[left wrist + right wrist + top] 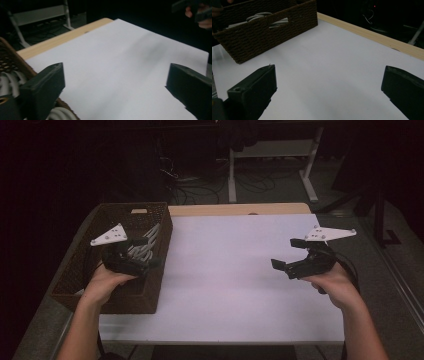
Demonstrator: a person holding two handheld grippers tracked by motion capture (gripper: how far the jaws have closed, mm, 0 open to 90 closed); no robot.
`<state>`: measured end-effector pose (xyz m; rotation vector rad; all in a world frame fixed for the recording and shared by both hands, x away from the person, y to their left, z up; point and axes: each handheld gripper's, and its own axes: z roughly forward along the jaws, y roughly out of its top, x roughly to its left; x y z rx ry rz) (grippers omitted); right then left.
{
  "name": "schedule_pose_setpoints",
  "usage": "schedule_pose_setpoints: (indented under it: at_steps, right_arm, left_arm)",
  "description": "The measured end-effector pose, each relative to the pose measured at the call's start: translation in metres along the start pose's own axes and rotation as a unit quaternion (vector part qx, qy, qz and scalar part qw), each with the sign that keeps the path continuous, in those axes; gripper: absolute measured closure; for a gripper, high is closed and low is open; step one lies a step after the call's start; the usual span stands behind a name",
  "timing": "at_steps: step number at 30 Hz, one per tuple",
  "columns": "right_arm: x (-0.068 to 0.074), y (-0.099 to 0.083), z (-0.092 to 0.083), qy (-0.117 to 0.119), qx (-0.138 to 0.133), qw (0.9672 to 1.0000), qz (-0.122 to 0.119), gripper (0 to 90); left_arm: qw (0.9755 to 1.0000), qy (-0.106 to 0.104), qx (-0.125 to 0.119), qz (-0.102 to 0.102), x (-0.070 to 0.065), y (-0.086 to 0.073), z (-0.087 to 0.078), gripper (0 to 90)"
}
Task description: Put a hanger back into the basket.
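A brown woven basket [129, 301] stands at the table's left end and holds white coiled pieces [156, 232]. My left gripper [150, 252] hovers over the basket's right side, jaws wide apart with nothing between them. In the left gripper view that gripper [115, 82] looks across the white sheet, with the basket rim [10, 60] and the white coils [10, 83] at the lower left. My right gripper [285, 253] hangs above the sheet's right part, open and empty. The right gripper view has its jaws [328, 85] facing the basket [274, 30].
A white sheet [235, 270] covers the table, with a wooden edge [240, 209] along the far side. Beyond it stand a white desk frame [232, 175] and floor cables [250, 182]. The other hand and its gripper [197, 12] are in the left gripper view's top right.
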<state>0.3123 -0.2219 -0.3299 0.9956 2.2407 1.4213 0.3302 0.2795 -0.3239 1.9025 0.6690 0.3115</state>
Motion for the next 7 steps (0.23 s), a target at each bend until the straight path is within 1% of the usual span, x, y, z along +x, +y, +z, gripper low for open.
schedule_pose_setpoints:
  at_steps: [2,4,7]
  right_arm:
    - [0.0012,0.0,0.0009,0.003,0.003,1.0,-0.004,0.0]
    - [0.0021,-0.0002,0.0025,0.004,0.005,0.9999,-0.011,0.0]
    - [0.0036,-0.0005,0.004,0.006,0.005,0.9999,-0.011,0.0]
  left_arm:
    - [1.0,-0.007,0.004,0.004,-0.0024,-0.0026,0.0024,0.0]
    - [0.9999,-0.008,0.006,0.006,-0.0038,-0.0038,0.0043,0.0]
    - [0.9999,-0.015,0.006,0.005,-0.0045,-0.0044,0.0056,0.0]
